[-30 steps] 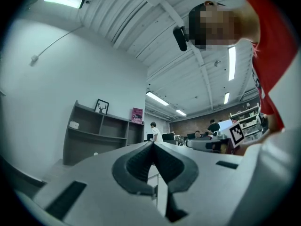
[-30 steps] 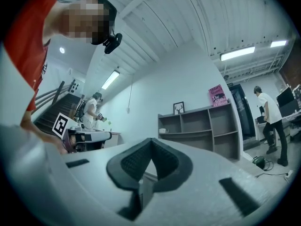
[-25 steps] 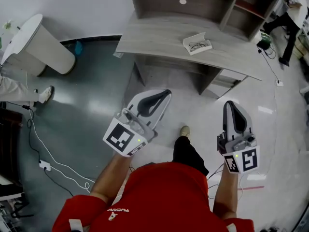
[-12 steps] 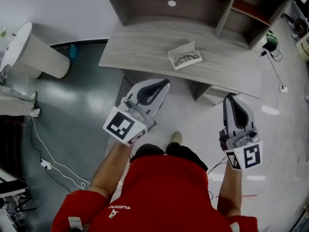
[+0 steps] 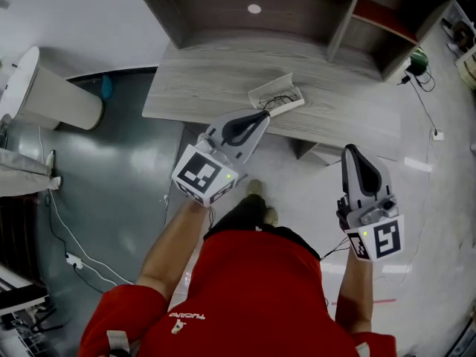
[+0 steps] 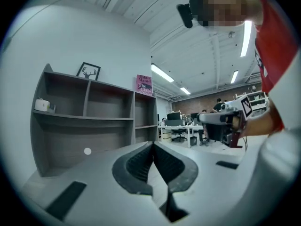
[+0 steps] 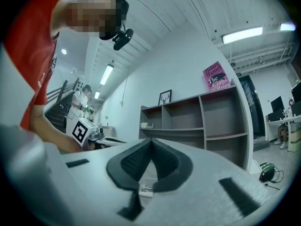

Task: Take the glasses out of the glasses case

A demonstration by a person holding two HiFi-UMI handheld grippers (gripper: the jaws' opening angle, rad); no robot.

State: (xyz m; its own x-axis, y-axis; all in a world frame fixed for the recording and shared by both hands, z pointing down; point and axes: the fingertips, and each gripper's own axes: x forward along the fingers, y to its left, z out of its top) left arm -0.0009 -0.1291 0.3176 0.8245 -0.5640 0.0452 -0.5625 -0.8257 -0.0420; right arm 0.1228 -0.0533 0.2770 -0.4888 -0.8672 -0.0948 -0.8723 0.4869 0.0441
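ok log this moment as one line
stage: pre-grasp | case: open on desk, glasses inside | left gripper: shut, empty, near case | right gripper: shut, empty, over floor

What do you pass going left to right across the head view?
white round stand → left gripper → right gripper → green object. The glasses case overlaps the left gripper's tip, so it is left out.

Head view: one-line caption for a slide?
Left gripper, jaws shut, points at the open glasses case on the desk; right gripper shut too.
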